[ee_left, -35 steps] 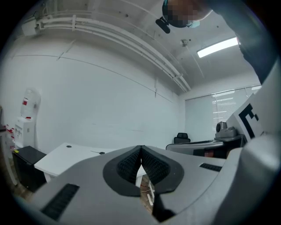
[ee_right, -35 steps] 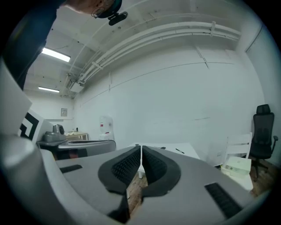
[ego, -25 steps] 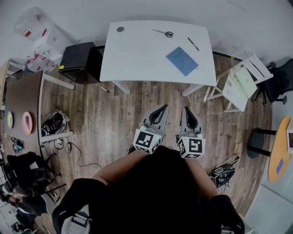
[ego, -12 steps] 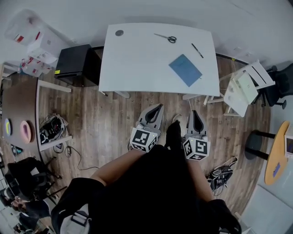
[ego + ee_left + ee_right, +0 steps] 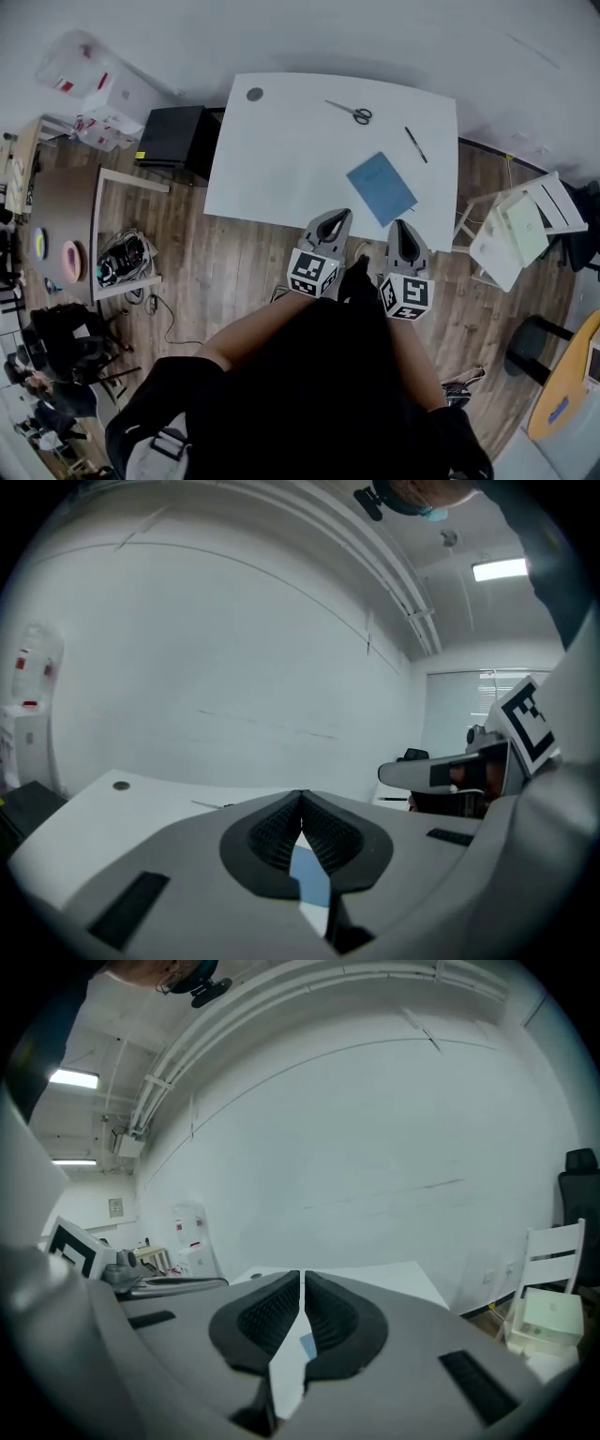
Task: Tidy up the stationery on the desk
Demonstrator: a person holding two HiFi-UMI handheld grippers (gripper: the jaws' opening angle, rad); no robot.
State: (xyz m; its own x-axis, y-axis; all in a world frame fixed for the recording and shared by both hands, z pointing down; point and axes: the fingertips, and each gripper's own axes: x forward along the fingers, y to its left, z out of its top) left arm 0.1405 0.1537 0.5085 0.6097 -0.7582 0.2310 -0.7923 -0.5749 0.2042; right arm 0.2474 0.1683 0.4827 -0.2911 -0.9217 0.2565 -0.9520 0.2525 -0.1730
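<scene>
Holding the left gripper [image 5: 336,215] and the right gripper [image 5: 401,225] side by side just short of the near edge of the white worktop [image 5: 272,159], tips aimed toward it; jaws of both closed right down, tips meeting, with nothing gripped (just a sliver of worktop and blue seen through the gap behind the tips in each gripper view). All the stationery lying on the worktop, untouched: blue notebook [image 5: 382,187] flat near the front edge, just beyond the two grippers and set at an angle; black pen [image 5: 416,144] farther back toward the right edge, apart from the notebook; scissors [image 5: 352,112] near the far edge, well apart from both; small dark round thing [image 5: 254,94] by the far left corner, too small to identify. Off the worktop: black cabinet [image 5: 178,139] on the wooden floor [image 5: 234,262], close against the left side; white chair [image 5: 516,230] out to the right, near that front corner.
</scene>
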